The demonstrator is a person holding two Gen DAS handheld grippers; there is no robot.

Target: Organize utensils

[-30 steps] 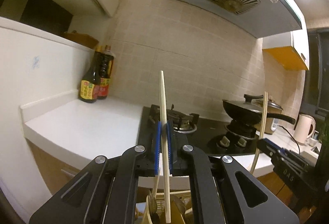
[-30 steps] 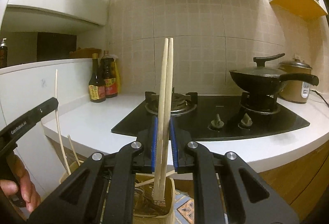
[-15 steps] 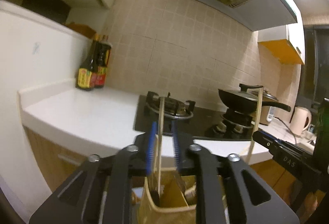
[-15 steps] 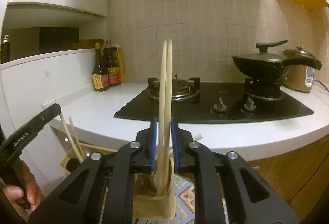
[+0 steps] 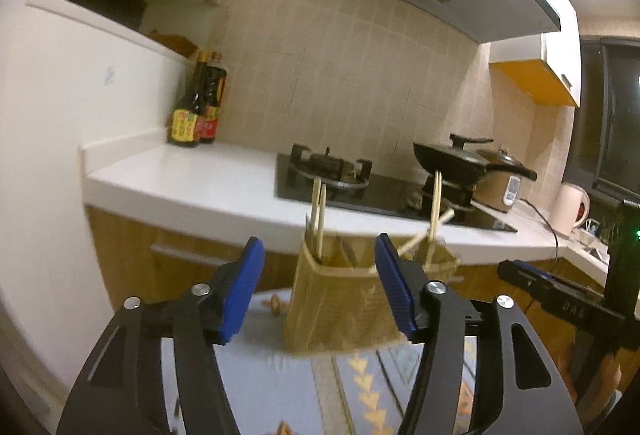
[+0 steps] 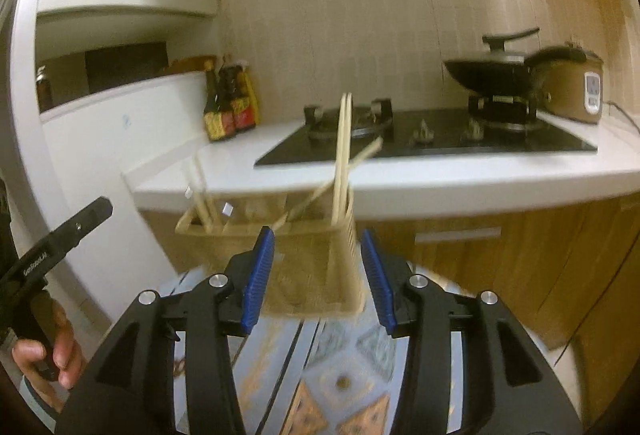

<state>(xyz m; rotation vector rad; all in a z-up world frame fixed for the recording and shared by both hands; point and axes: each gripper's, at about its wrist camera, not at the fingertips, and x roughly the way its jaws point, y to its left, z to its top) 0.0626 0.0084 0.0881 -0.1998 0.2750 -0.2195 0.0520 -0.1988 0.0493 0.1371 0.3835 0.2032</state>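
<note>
Both grippers, left point(image 5: 318, 289) and right point(image 6: 318, 281), have just been opening; nothing sits between their jaws now. I see my chopsticks point(image 6: 343, 159) dropped into the holder point(image 6: 316, 267), so this pair is filed.

A holder point(image 5: 340, 299) is placed on a cloth point(image 5: 280, 375), in front of the bench point(image 5: 192, 175). Chopsticks point(image 5: 318, 219) are stood in its left compartment, and more chopsticks point(image 6: 342, 155) in its right one. On the bench, bottles point(image 5: 198, 111) are set at the back left, next to the wall. The stove point(image 6: 432, 143) is found to their right, with a pan point(image 5: 452, 159) on its right burner. A cooker point(image 6: 572, 87) is placed right of the pan, and a kettle point(image 5: 570, 209) further right.
</note>
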